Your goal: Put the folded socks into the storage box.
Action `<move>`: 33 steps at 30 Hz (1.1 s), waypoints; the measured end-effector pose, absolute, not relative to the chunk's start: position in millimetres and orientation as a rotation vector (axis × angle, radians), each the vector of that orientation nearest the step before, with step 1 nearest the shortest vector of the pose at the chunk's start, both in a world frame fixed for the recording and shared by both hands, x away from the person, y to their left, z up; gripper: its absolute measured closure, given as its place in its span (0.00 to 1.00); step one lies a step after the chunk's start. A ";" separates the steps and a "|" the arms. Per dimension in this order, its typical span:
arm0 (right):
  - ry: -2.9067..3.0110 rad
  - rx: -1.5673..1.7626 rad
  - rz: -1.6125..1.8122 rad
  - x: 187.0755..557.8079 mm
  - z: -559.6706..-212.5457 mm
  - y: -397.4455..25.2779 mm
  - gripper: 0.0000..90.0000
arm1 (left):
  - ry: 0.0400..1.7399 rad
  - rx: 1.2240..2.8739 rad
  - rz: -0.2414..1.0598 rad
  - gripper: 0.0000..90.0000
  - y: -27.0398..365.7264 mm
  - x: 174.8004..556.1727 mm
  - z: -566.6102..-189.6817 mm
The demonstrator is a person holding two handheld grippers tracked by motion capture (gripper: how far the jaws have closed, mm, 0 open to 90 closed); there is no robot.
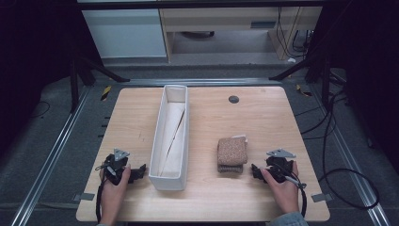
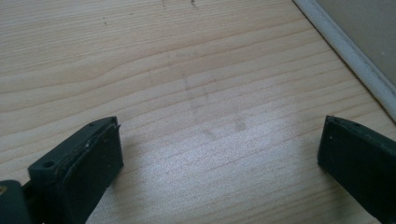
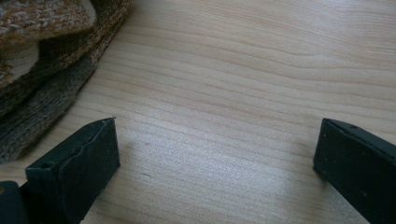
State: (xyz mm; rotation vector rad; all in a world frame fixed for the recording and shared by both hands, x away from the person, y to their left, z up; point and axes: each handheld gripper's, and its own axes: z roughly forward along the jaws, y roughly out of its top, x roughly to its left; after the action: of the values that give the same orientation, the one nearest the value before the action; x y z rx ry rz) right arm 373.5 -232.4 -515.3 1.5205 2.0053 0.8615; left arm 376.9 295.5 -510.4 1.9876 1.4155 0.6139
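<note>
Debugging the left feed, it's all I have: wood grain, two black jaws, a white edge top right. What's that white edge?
Observer: It's the wall of a long white bin standing just right of the left gripper.
Operator: Anything in the bin?
Observer: Pale flat sheets lean along its length; I can't tell what they are.
Operator: Where's the other gripper?
Observer: The right gripper rests on the table near the front right, jaws wide apart with bare wood between them.
Operator: Anything near it?
Observer: A folded brown knit cloth lies just left of it, untouched.
</note>
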 end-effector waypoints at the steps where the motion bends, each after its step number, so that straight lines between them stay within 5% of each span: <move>1: 2.005 1.521 0.862 373.4 -515.3 -232.4 0.01 | 1.416 1.988 0.614 0.00 295.5 376.9 -510.4; 14: 2.026 1.507 0.879 371.2 -512.2 -234.5 0.09 | 1.412 1.988 0.615 0.00 295.6 376.5 -510.4; 33: 2.280 1.165 0.790 345.4 -426.6 -248.6 0.15 | 1.409 1.989 0.615 0.00 295.8 375.7 -510.5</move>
State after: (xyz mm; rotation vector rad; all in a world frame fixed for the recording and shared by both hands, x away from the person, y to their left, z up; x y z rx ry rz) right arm 345.4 -248.6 -426.6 1.1653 2.2800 0.7901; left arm 375.7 295.8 -510.5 1.9894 1.4093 0.6154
